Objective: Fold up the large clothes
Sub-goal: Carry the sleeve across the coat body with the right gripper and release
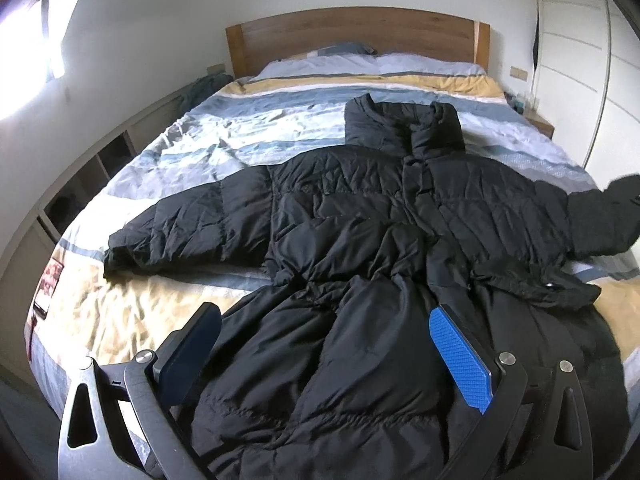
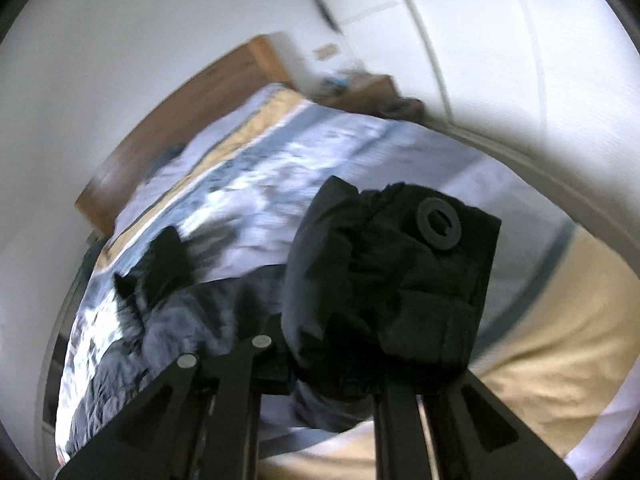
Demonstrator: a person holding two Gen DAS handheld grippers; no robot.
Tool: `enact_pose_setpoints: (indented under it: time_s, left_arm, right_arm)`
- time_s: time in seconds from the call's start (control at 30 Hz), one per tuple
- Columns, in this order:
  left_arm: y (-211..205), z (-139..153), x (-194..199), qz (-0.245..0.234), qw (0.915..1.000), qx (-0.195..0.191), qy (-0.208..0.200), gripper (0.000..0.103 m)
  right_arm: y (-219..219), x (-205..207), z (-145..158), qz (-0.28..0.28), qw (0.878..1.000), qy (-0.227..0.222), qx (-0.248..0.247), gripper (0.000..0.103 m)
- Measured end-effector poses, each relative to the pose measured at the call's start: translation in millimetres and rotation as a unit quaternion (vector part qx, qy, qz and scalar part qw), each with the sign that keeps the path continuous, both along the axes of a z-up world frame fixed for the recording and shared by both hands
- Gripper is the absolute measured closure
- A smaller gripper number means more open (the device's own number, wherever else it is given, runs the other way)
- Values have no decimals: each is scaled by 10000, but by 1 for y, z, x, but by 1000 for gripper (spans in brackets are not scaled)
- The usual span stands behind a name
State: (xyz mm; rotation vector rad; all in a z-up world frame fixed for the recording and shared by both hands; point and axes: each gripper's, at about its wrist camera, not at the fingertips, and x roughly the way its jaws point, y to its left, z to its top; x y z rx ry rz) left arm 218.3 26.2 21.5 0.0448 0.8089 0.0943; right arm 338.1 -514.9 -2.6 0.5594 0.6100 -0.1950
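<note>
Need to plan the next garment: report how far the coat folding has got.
Done: coat lies spread, front up, on the bed. In hand: right hand-held gripper is shut on a sleeve cuff, raised. Left hand-held gripper is open above the hem. Left: every fold.

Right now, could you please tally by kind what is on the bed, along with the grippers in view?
Black padded coat: 1
Striped bedcover: 1
Pillows: 3
Grippers, left gripper open over the hem, right gripper shut on the sleeve cuff: 2
Total: 7
</note>
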Motion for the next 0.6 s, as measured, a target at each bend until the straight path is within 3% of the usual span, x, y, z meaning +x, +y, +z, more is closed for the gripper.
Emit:
enact_pose_setpoints:
  time_s: [0.13,0.33,0.47,0.6]
  left_arm:
    - [20,7,-9,101,9999,-129,-41,1]
    - [50,12,-15,209,9990,-388,-62,1]
    - [68,10,-19,261,9980,-573,-26,1]
    - [86,9,-22,421,9981,-453,-46,1]
  right_arm:
    - [55,13,32,509,9984,-207,-163,91]
    - [137,36,52,1179,9919,-247,-415,91]
    - [197,54,40,1651,9847,-81,-557,91]
    - [244,67,19,2027,9773,108,-608,91]
